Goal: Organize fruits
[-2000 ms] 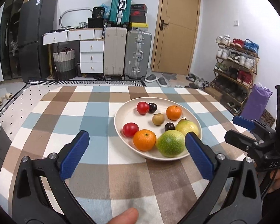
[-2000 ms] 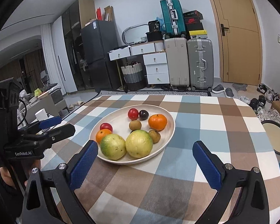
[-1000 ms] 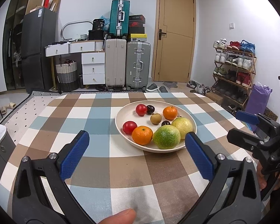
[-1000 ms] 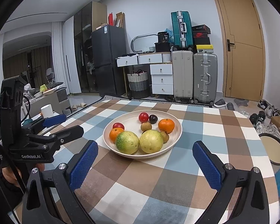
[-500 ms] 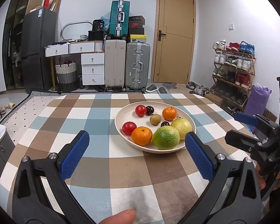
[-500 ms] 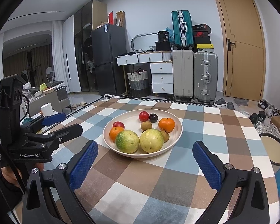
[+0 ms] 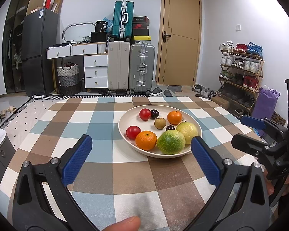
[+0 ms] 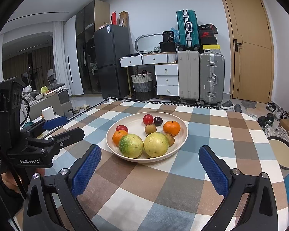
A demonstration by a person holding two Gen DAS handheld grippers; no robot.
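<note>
A cream plate stands on the checked tablecloth and holds several fruits: two oranges, two red tomatoes, a green round fruit, a yellow round fruit, dark plums and small brown fruits. The plate also shows in the right wrist view. My left gripper is open and empty, just short of the plate's near rim. My right gripper is open and empty, also near the plate's front edge. Each gripper shows in the other's view, the right one and the left one.
The checked table ends in a rounded edge at the right. A round stool stands on the floor to the right. Suitcases, drawers, a fridge and a shoe rack line the room behind.
Both cameras tilted up and pulled back slightly two seconds ago, then held nearly still. The fruits and plate have not moved. Both grippers stay open.
</note>
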